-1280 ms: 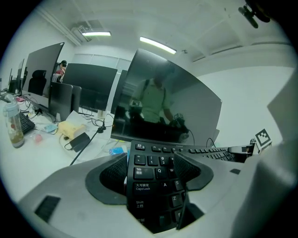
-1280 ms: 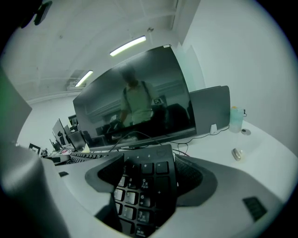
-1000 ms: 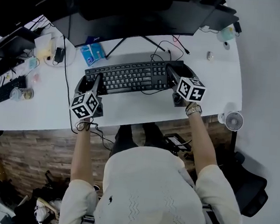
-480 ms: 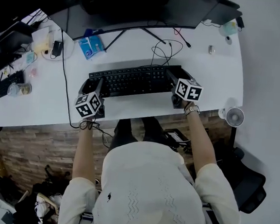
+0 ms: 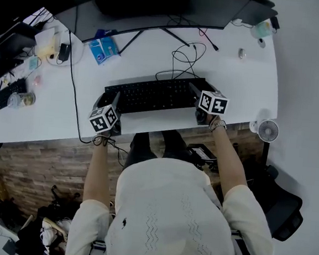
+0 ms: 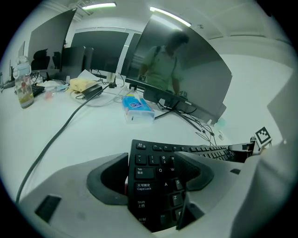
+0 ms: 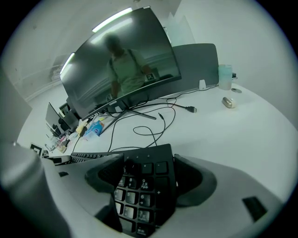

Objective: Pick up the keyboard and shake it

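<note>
Gripping the black keyboard [image 5: 151,94] from both ends. The left hand-held gripper [image 5: 113,99] is clenched on the keyboard's left end. In the left gripper view its dark pads sit on either side of the Tab / Caps Lock end, with the keys showing between them. The right hand-held gripper [image 5: 195,89] is clenched on the right end. The right gripper view shows the number pad wedged between its two pads.

The keyboard lies long-ways over the middle of the white surface [image 5: 252,88], close to the near edge and slightly skewed, with its right end farther from the person. I cannot tell whether it clears the surface or still touches it.

A loose black cable [image 5: 182,58] loops on the surface just behind the keyboard. A blue tissue pack [image 5: 102,50] lies toward the far left, near the foot of the curved monitor [image 5: 159,7] that runs along the far edge. A clear bottle [image 6: 23,86] stands among clutter at the left end. A small white fan [image 5: 268,130] is at the near right corner, just off the surface edge. Both forearms reach in from the near edge.
</note>
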`<state>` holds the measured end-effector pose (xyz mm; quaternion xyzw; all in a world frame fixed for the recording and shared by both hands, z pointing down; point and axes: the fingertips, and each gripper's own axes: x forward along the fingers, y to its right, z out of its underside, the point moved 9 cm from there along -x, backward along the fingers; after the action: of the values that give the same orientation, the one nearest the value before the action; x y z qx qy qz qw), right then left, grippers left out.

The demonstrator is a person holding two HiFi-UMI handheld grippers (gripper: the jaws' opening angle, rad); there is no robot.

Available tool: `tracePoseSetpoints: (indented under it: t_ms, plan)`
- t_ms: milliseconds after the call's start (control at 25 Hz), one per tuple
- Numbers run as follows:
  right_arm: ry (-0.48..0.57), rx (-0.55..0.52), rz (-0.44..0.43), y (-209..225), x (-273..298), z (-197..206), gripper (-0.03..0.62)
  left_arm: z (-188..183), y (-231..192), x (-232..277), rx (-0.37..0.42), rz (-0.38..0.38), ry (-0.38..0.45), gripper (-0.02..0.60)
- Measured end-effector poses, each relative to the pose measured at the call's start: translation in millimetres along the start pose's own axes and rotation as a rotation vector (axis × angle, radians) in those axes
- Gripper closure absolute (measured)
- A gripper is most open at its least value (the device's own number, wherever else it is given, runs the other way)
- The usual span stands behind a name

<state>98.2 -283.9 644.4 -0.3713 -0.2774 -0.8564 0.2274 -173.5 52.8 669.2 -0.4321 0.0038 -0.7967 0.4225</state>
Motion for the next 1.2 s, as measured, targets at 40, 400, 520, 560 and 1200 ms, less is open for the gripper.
tracePoseSetpoints:
  t_ms: [40,400,520,560,1200]
  plan:
    - [-0.002,-0.001,0.002,-0.9,-0.2,-0.1,0.269,1.0,-0.5,0.1,-0.002,-0.001,-0.003,0.282]
    - [-0.013,0.029,-0.005,3.4,13.6,2.0,0.267,-3.2,-4.6,11.1,0.025,-0.016,0.003,0.281]
    - [-0.006,0.04,-0.015,6.7,18.3,2.0,0.263,-3.9,-5.4,15.6,0.027,-0.019,0.001,0.282]
    - [-0.001,0.04,-0.018,7.4,19.1,1.5,0.263,-4.2,-5.7,16.9,0.026,-0.019,0.0,0.282]
    - [-0.025,0.012,0.006,15.0,39.9,-1.5,0.258,-1.4,-6.5,34.4,0.008,-0.036,-0.023,0.281]
